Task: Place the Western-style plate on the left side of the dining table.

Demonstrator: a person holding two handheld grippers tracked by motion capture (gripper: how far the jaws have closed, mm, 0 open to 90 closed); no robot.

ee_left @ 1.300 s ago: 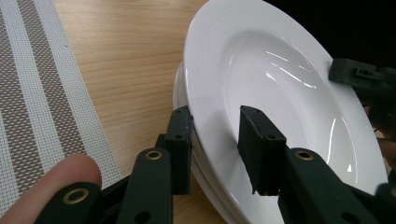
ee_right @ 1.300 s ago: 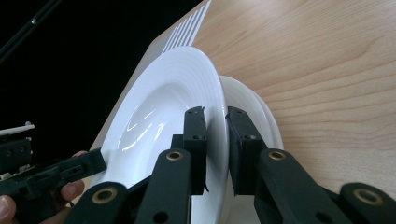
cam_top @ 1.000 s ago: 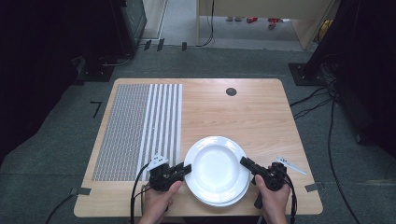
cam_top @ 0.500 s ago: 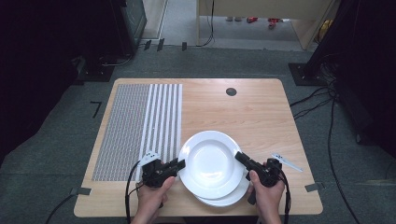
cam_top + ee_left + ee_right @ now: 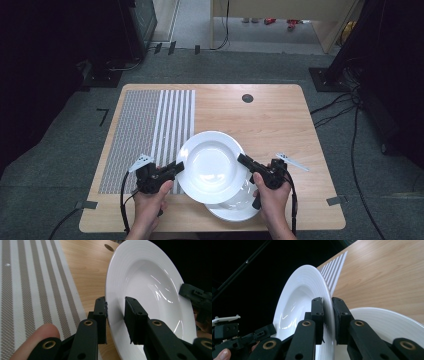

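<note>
White deep plate (image 5: 212,166) raised, seemingly overlapping second plate (image 5: 239,207).

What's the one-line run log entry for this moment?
left gripper: shut on top plate rim | right gripper: shut on opposite rim | top plate: raised over second plate | surface: wooden table

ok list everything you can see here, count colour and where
held plate: 1, white, lifted over the table's near edge, clamped on both rims
lower plate: 1, white, on the table under the held plate
placemat: 1, grey and white striped, left part of the table
table: 1, light wood, centre
round hole: 1, dark, far side of the table
left gripper: 1, black, shut on the plate's left rim
right gripper: 1, black, shut on its right rim
</note>
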